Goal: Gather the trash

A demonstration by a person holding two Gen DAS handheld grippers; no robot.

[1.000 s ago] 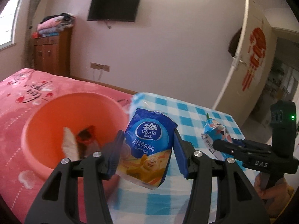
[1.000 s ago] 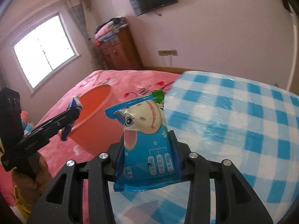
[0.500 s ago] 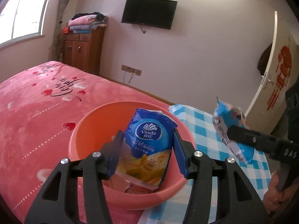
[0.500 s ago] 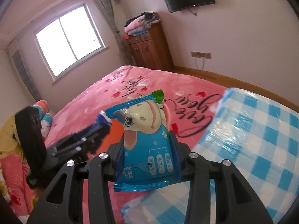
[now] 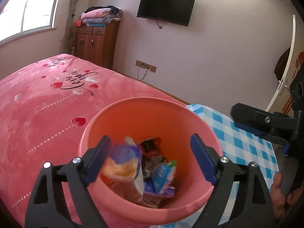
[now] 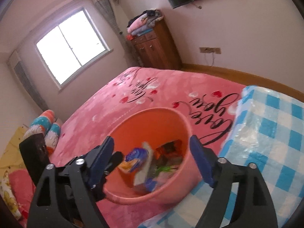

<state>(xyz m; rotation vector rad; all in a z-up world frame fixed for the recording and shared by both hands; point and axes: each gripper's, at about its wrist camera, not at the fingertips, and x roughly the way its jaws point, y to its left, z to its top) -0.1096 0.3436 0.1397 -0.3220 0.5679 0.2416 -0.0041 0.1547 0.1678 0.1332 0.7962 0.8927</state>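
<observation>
Left gripper (image 5: pixel 150 159): jaws spread wide, gripping nothing. It hovers above the mouth of the orange basin (image 5: pixel 133 106), fingers pointing down into it. A blurred tissue pack (image 5: pixel 121 163), blue and yellow, sits just inside the left finger; it looks to be loose in the air or resting on the heap, hard to tell through the blur.

Right gripper (image 6: pixel 152 157): jaws likewise wide apart, nothing between them. Also poised over the basin (image 6: pixel 190 131), coming in from the checked-cloth side.

In the basin: the tissue pack, a blue snack wrapper (image 5: pixel 163 174) with a green edge, a dark red wrapper (image 5: pixel 150 148), other scraps beneath.

The basin stands on the pink bedspread (image 5: pixel 38 104), its right rim against the bench with the blue checked cloth (image 5: pixel 237 138).

Left view only: the right gripper (image 5: pixel 245 117) seen from the side, right of the basin, with the person's hand (image 5: pixel 283 190) on its handle. Right view only: the left gripper (image 6: pixel 106 163) at the basin's left rim, and pillows (image 6: pixel 45 125) well left of the basin.
</observation>
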